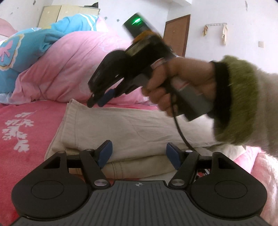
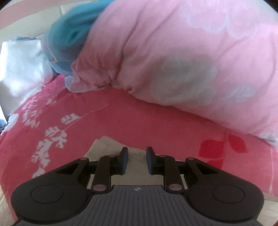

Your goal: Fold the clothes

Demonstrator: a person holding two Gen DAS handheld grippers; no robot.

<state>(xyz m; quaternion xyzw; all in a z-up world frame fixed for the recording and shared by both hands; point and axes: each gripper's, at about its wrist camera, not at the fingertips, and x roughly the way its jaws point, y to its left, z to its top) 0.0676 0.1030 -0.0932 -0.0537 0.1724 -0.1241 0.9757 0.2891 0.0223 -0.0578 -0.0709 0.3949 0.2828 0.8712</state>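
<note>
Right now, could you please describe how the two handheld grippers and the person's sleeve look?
Both the left gripper and right gripper are black, with blue pads, silver pivot screws and a ribbed grey base. A black cable hangs from the right gripper's grey handle. The sleeve is fuzzy, with an olive-green cuff.

Grippers: two, the left gripper (image 1: 139,154) and the right gripper (image 2: 137,160)
Blue pads per gripper: two
Hands in view: one, the right hand (image 1: 175,83)
Green sleeve cuffs: one (image 1: 243,102)
Folded beige garments: one (image 1: 132,128), in stacked layers
Pink quilts: one (image 1: 69,69)
Blue bedding pieces: one (image 1: 31,47)
Red floral bedsheets: one (image 1: 26,132)
Brown doors: one (image 1: 176,34)
Wall hook racks: one (image 1: 216,24), with two hanging items
Cream cabinets: one (image 1: 52,14)
</note>
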